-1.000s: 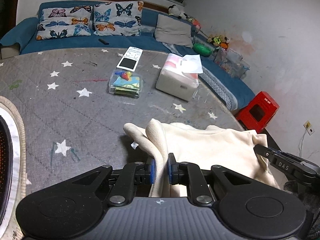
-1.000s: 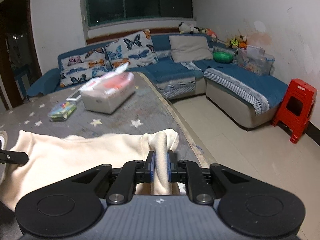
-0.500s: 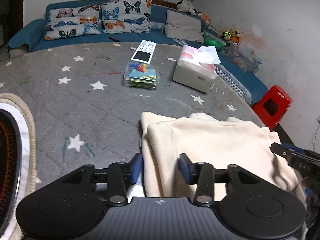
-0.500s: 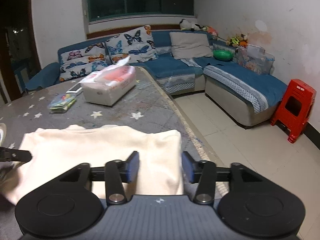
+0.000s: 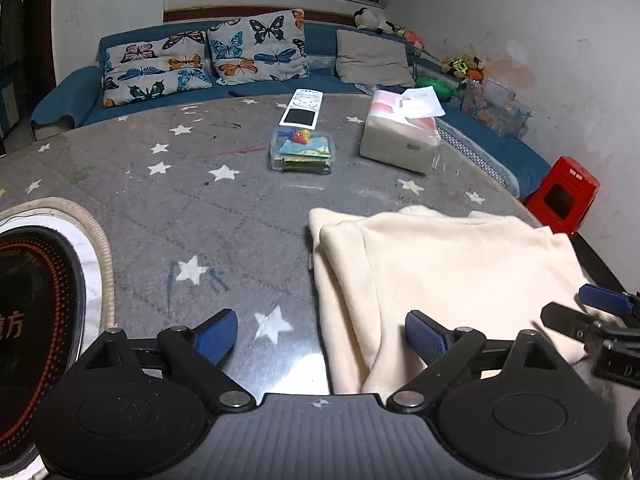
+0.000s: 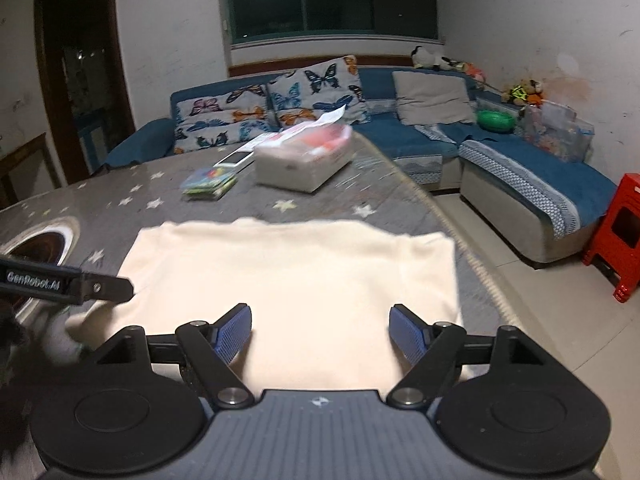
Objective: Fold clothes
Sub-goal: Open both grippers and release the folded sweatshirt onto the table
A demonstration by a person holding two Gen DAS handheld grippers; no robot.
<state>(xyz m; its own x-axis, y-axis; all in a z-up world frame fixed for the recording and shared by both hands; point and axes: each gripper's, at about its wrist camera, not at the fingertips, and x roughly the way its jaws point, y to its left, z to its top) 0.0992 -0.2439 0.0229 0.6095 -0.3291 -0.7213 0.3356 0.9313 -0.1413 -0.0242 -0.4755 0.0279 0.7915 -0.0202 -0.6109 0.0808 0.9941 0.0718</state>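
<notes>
Both hand-held grippers have let go. The left hand-held gripper (image 5: 320, 338) sits at the bottom of its frame with its blue pads spread wide; its jaws have just been opening, and the left edge of the cream garment (image 5: 440, 272) lies between them without either pad pressing on it. The right hand-held gripper (image 6: 320, 336) is the same: jaws have just been opening, pads well apart, cloth lying flat between them and untouched.

The garment is folded on the grey star-print bench (image 5: 200, 208), lower right of the left view and centre of the right view, near the bench's right edge. Further back, toward the upper middle, there's a tissue box (image 5: 400, 140), a clear plastic case of colourful stuff (image 5: 302, 154) and a white remote-like device (image 5: 302, 108). Blue sofa (image 6: 520, 160) with butterfly cushions behind, red stool (image 6: 616, 236) at the right edge.
</notes>
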